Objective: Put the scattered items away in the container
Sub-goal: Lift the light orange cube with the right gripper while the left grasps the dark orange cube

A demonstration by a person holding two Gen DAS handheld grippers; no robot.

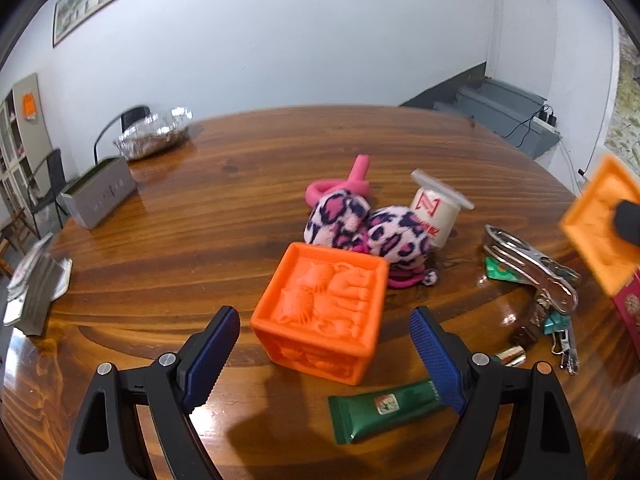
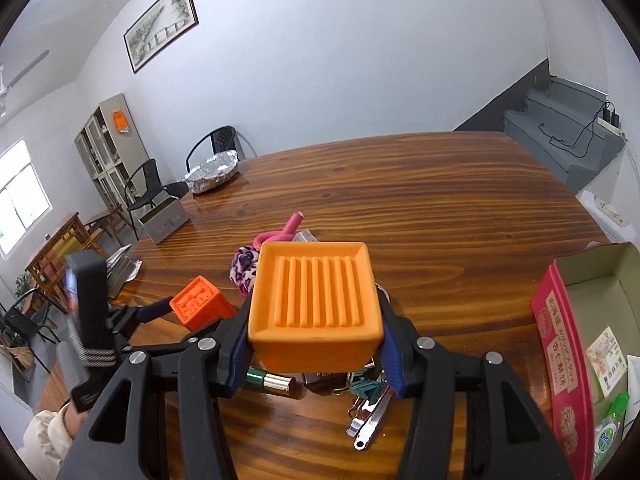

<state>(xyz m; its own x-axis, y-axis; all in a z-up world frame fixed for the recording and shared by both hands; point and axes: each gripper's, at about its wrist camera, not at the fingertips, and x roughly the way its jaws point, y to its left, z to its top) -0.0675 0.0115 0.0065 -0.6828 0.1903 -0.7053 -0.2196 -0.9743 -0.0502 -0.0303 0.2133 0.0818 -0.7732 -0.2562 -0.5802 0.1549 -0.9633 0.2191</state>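
Observation:
My left gripper [image 1: 325, 350] is open, its blue pads on either side of a darker orange embossed cube [image 1: 322, 316] that rests on the wooden table [image 1: 208, 208]. My right gripper [image 2: 314, 344] is shut on a lighter orange ribbed cube [image 2: 314, 304] and holds it above the table; it also shows at the right edge of the left wrist view [image 1: 600, 224]. The container, a red-sided cardboard box [image 2: 564, 344], stands at the right and holds a green bottle and papers. The darker cube also shows in the right wrist view [image 2: 200, 306].
Scattered on the table: leopard-print plush earmuffs [image 1: 360, 228], a white cup [image 1: 436, 208], a green tube [image 1: 384, 408], metal tools and keys [image 1: 536, 276], a small battery [image 2: 270, 382]. A foil tray [image 1: 154, 134], a grey box [image 1: 98, 192] and stacked papers [image 1: 32, 292] sit at the far left.

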